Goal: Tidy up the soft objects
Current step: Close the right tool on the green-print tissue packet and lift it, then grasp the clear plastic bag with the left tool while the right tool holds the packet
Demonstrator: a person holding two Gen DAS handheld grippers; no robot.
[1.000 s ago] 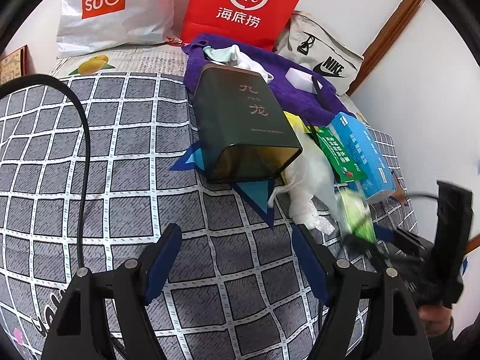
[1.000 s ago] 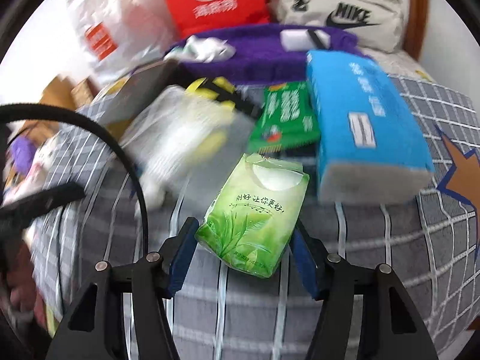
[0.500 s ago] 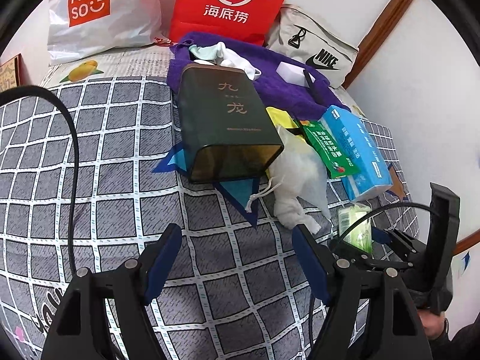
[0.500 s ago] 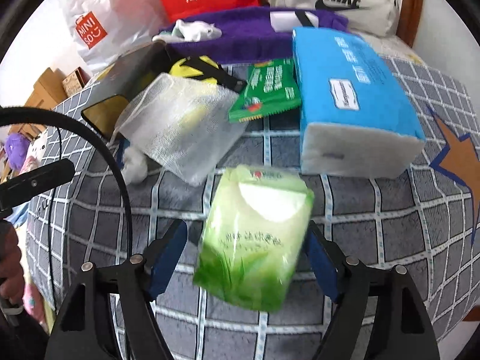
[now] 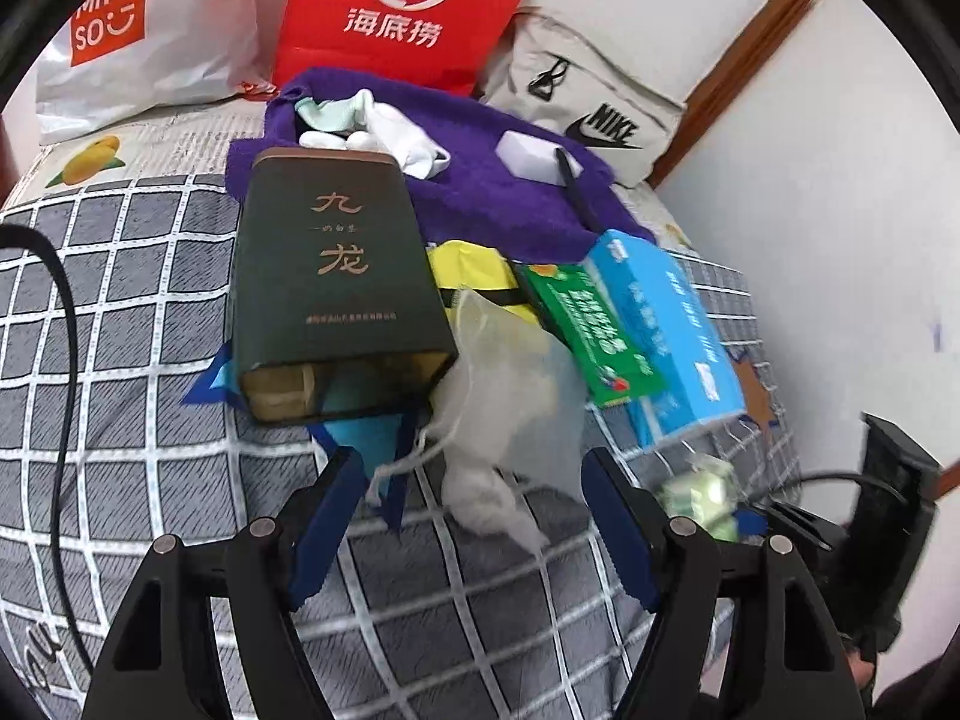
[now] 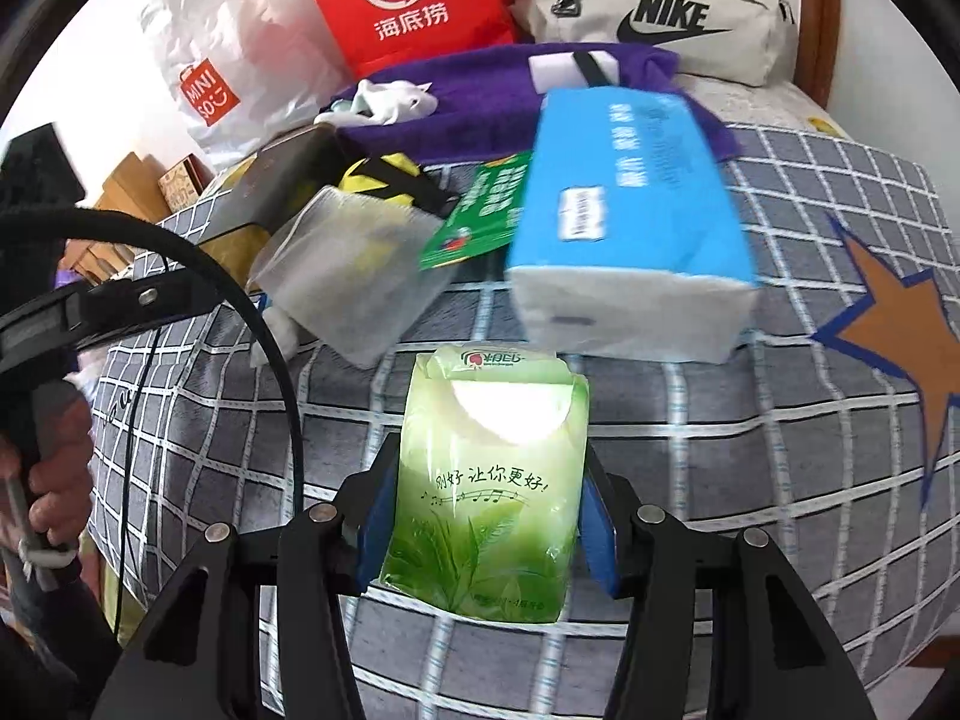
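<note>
Right now my right hand-held gripper (image 6: 483, 525) is closing on the green tissue pack (image 6: 489, 480) above the bed (image 6: 750, 420); I judge its slick wrapper could slip. My left hand-held gripper (image 5: 474, 516) is spread, closing, empty.

A white plastic bag (image 5: 144, 30) carries "MINISO" on an orange square. The red bag (image 5: 408, 6) shows a circled "Hi" above 海底捞. The beige bag (image 6: 654, 12) reads "NIKE" with a swoosh. The dark tin (image 5: 333, 276) bears 九龙. The green tissue pack (image 6: 486, 492) reads 刚好 让你更好!
</note>
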